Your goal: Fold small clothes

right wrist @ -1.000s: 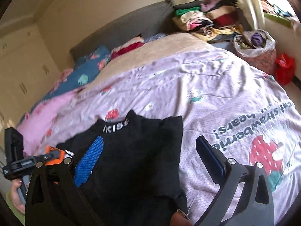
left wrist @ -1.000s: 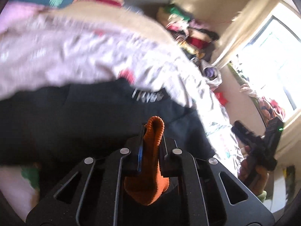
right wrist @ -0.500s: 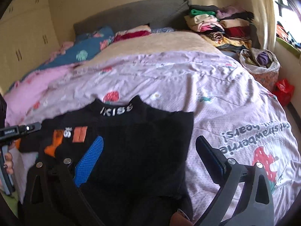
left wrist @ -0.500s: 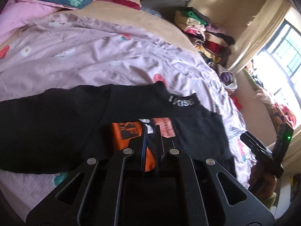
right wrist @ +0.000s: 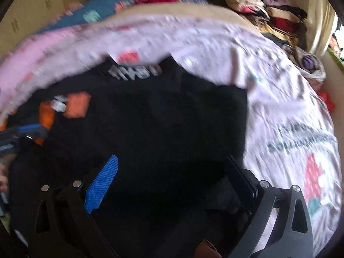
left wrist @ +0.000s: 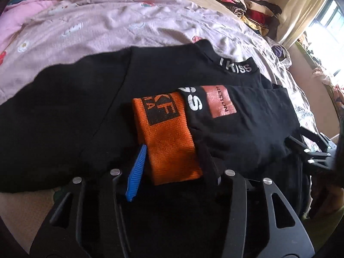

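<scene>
Both jaws released: left gripper (left wrist: 172, 159) straddles orange cuff (left wrist: 169, 137), right gripper (right wrist: 172, 180) over black top (right wrist: 150, 124).

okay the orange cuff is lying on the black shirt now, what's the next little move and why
Probably back the left gripper straight off. It is open, its fingers either side of the orange cuff, and the sleeve lies folded flat across the black shirt. The right gripper, open over the shirt's other side, could then fold there.

Bare quilt (left wrist: 111, 28) across upper left of left view, open for passing. Clothes pile (left wrist: 243, 4) blocking upper right corner. Orange cuff (left wrist: 169, 137) lying between spread fingers (left wrist: 137, 172), lower centre.
</scene>
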Motion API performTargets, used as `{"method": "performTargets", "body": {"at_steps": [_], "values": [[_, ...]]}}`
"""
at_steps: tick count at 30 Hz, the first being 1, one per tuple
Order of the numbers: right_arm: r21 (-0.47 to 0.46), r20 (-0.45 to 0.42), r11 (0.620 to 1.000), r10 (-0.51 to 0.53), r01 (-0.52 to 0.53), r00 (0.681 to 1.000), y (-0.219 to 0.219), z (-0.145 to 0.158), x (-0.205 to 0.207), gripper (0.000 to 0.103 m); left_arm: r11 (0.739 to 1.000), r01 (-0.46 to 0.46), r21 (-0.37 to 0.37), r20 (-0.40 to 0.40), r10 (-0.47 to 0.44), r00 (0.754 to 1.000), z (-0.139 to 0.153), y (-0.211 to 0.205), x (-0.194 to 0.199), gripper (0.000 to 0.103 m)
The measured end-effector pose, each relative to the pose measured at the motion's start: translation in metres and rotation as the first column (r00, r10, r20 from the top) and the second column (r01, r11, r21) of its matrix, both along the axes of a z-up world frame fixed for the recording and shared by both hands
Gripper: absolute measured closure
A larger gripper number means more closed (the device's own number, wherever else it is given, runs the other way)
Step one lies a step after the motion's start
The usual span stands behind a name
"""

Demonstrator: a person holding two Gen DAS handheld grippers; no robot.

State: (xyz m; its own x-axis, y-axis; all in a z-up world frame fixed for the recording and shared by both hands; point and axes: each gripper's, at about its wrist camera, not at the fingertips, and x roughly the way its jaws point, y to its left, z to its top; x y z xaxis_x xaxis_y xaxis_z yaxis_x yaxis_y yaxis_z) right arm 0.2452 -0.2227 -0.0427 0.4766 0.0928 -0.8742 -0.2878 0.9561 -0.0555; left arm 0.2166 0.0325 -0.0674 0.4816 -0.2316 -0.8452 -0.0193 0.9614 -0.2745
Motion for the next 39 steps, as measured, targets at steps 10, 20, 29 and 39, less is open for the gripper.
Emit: {"method": "performTargets", "body": {"at_steps": [10, 20, 29, 39], "values": [[0.033, 0.078, 0.999, -0.026, 0.023, 0.997, 0.002, 0.011, -0.017, 0.005, 0.999, -0.036, -0.003, 0.043, 0.036, 0.998, 0.023, 0.017, -0.024, 0.025], [0.181, 0.149, 0.983, -0.001, -0.026, 0.989, 0.039, 0.044, -0.055, 0.005, 0.99, -0.141, 0.02, 0.086, 0.138, 0.987, 0.042, 0.053, -0.059, 0.01], [0.177, 0.192, 0.98, 0.057, -0.092, 0.98, 0.087, 0.064, -0.079, 0.005, 0.974, -0.224, -0.034, 0.093, 0.227, 0.97, 0.052, 0.093, -0.086, 0.01], [0.124, 0.221, 0.975, 0.153, -0.183, 0.963, 0.154, 0.079, -0.095, 0.005, 0.94, -0.331, -0.089, 0.085, 0.338, 0.937, 0.053, 0.137, -0.11, 0.01]]}}
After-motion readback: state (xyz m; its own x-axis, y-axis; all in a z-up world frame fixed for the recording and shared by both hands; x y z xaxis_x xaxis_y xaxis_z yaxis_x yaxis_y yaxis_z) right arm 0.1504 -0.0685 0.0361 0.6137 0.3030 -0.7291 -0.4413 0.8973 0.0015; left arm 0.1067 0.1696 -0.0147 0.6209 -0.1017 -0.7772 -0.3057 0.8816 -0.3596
